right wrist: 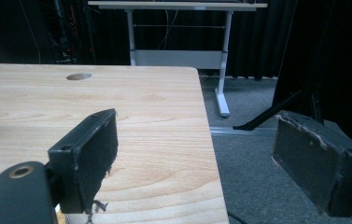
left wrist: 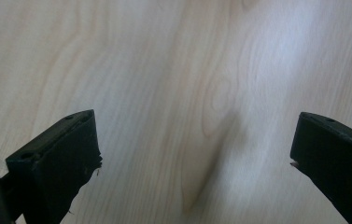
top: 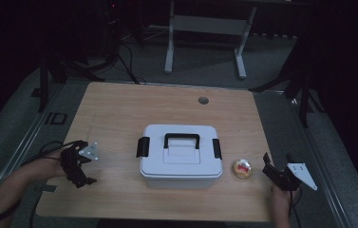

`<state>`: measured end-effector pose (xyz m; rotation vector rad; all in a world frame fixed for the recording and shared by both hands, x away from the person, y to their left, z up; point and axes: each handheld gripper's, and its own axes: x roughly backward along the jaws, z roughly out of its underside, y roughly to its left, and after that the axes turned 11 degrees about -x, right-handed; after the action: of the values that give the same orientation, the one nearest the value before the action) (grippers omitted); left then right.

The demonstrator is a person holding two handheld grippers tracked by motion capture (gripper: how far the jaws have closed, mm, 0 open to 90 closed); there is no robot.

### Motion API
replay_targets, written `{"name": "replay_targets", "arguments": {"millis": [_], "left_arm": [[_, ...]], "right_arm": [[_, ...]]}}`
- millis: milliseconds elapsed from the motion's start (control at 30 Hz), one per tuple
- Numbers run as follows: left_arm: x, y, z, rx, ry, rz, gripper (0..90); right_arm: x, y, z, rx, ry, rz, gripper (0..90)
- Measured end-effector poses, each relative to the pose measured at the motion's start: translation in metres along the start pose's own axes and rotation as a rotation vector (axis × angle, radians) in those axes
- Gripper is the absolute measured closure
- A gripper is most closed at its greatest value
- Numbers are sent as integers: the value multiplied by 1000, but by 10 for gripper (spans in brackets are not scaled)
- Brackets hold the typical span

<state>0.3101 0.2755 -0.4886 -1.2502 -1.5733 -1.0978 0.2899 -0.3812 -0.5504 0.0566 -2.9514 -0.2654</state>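
Where floor darkens, wooden table [top: 119, 114], white box [top: 181, 159]

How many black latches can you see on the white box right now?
2: one latch on the left end of the white box, one latch on its right end. Any on the far side would be hidden.

No writing, label, brand or number can be read anywhere. The white box [top: 181, 152] shows a plain lid with no lettering. The small round thing [top: 242, 168] beside it carries a red and yellow pattern, too small and dim to make out as words. The wooden table [top: 119, 114] bears no marks or signs.
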Motion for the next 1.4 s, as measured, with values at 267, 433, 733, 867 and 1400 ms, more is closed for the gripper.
{"name": "replay_targets", "arguments": {"millis": [267, 433, 733, 867, 1400], "left_arm": [[-1, -2, -11, -41, 182, 75, 7], [4, -1, -16, -47, 236, 104, 7], [16, -2, -19, -37, 243, 33, 7], [22, 0, -23, 76, 272, 47, 6], [62, 16, -45, 118, 304, 128, 7]], "right_arm": [[0, 0, 0, 0, 0, -1, 139], [0, 0, 0, -1, -1, -1, 139], [0, 0, 0, 0, -1, 0, 139], [0, -1, 0, -7, -4, 3, 139], [0, 2, 0, 31, 4, -8, 138]]}}
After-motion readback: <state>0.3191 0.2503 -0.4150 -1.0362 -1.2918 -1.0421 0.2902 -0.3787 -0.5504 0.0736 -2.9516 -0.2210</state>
